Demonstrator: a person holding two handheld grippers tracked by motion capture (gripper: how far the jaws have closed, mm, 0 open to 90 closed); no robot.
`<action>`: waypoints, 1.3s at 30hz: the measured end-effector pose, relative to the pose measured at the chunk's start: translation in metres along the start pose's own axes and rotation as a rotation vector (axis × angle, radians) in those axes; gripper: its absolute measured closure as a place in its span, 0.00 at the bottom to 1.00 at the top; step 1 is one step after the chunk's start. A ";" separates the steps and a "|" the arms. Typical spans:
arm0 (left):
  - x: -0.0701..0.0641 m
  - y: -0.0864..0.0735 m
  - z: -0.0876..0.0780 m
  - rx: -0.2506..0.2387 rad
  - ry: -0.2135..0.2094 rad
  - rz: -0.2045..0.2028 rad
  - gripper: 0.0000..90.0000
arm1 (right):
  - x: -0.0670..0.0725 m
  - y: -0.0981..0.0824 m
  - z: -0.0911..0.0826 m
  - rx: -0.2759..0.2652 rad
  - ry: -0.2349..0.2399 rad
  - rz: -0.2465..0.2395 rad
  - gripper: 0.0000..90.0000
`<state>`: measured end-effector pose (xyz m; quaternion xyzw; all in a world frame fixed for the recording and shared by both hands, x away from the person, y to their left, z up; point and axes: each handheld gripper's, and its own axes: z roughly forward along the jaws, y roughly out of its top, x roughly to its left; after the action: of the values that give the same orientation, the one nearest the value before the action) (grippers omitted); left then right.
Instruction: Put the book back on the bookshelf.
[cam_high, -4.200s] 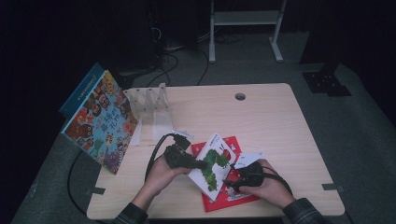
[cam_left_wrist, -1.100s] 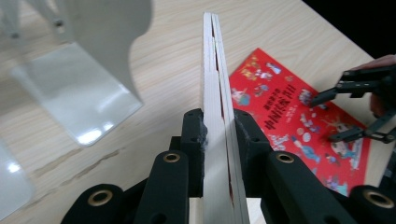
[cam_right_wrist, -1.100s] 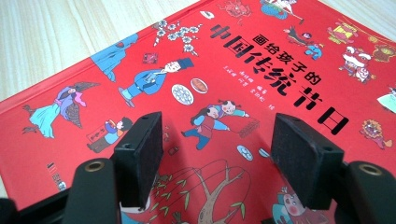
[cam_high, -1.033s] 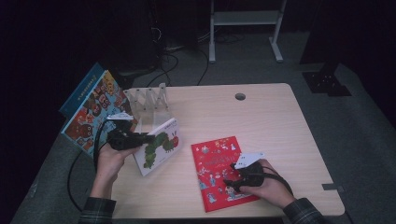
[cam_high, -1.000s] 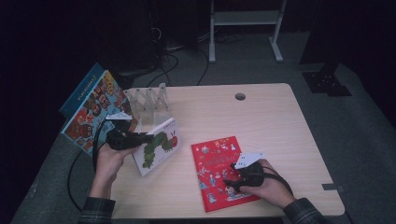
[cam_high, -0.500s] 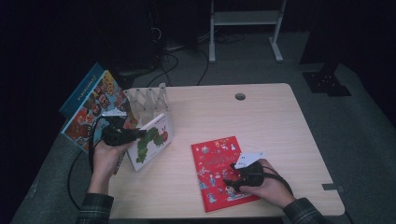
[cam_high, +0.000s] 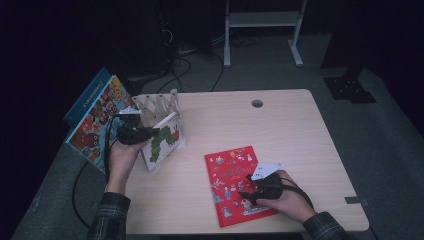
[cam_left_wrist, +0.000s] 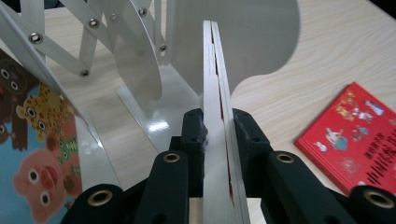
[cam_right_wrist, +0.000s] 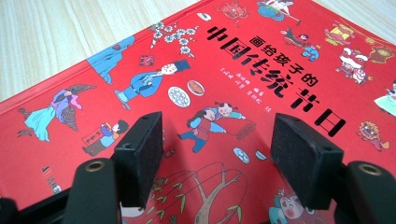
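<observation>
My left gripper (cam_high: 150, 134) (cam_left_wrist: 218, 130) is shut on the edge of a thin white book with a green caterpillar cover (cam_high: 165, 141) (cam_left_wrist: 215, 74). It holds the book upright on its edge beside the white accordion book rack (cam_high: 156, 104) (cam_left_wrist: 93, 51). A red picture book (cam_high: 236, 183) (cam_right_wrist: 224, 93) lies flat on the table near the front edge. My right gripper (cam_high: 246, 196) (cam_right_wrist: 219, 154) hovers over its cover with the jaws open and nothing between them.
A large colourful animal book (cam_high: 97, 120) (cam_left_wrist: 32, 140) leans at the table's left edge behind the rack. The wooden table (cam_high: 280, 135) has a cable hole (cam_high: 257, 103) at the back. A black cable trails off the left side.
My left gripper has carried the caterpillar book left and back, up against the rack. The right gripper and red book have stayed put.
</observation>
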<state>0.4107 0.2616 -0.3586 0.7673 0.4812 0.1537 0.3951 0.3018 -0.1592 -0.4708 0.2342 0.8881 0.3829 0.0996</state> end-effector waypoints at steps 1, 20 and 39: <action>0.000 0.001 0.001 -0.006 0.003 -0.004 0.84 | 0.000 0.000 0.000 -0.001 0.000 0.000 0.37; 0.006 -0.001 0.026 0.013 0.043 -0.031 0.84 | 0.000 0.000 0.000 -0.003 -0.002 0.003 0.37; -0.003 -0.019 0.017 0.097 0.083 0.068 0.45 | 0.000 0.000 0.000 -0.004 -0.003 0.003 0.37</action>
<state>0.4079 0.2551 -0.3838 0.7942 0.4778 0.1752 0.3319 0.3021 -0.1591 -0.4711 0.2361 0.8867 0.3844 0.1010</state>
